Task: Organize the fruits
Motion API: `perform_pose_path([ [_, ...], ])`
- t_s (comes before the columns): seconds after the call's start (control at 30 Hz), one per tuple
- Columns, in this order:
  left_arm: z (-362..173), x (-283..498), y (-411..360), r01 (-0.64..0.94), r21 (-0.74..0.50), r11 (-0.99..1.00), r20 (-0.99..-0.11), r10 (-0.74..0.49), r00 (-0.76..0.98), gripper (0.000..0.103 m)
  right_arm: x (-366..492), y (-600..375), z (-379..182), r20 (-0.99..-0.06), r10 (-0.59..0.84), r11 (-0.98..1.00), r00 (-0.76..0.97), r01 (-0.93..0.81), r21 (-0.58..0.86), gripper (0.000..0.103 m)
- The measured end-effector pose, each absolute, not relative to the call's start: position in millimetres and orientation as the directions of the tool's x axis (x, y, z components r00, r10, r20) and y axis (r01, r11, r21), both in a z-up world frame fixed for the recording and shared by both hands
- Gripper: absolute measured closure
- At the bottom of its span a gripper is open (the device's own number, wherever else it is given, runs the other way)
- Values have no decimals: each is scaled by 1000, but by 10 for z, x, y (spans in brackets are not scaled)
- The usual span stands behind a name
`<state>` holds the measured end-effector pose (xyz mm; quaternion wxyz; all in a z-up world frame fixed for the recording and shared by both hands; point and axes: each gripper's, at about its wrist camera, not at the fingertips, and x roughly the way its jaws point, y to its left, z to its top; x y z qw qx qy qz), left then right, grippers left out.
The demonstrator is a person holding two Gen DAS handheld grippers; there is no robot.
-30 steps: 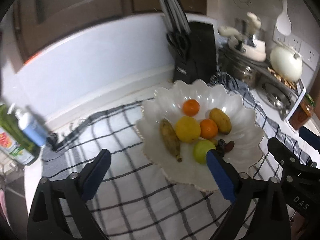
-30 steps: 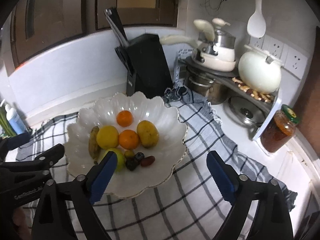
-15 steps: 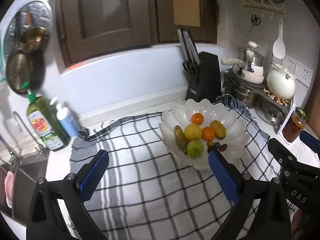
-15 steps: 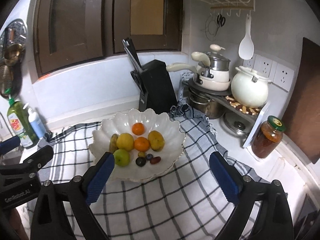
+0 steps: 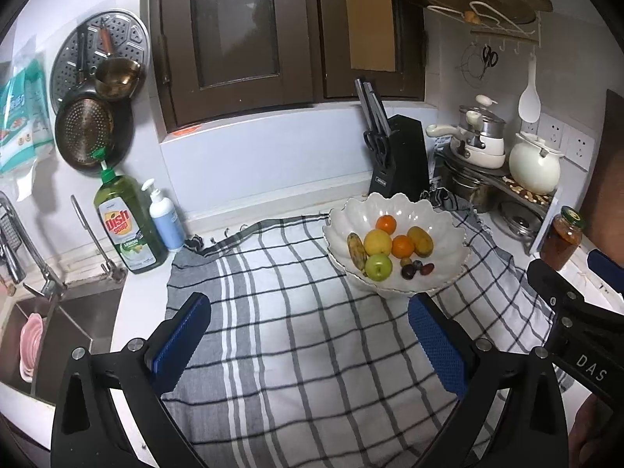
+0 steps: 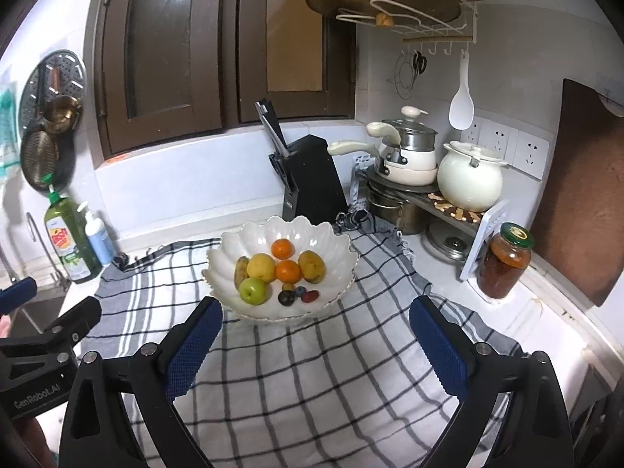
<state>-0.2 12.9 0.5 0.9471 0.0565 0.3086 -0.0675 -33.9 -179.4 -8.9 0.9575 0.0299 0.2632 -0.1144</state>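
Checked cloth (image 6: 312, 370) bare between both spread tongs (image 5: 308, 325) (image 6: 316, 321) and fruit bowl (image 6: 335, 245).

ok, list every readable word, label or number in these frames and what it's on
"Dish", "LEMON": green dish soap bottle; rest of its label too small to read.
"DAS": right tongs' body.
"GenRobot.AI": left tongs' body.
Knife block label: too small to read.
Hanging packets: print blurred.
Jar lid: unreadable.
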Motion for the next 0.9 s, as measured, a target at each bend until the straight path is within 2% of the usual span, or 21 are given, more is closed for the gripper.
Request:
perform_pose_path([
  [0.9,195,-695,245,113,69,991,-528,-60,847,0,-981,-1756,75,-471,-187,976,862,219,13,5],
])
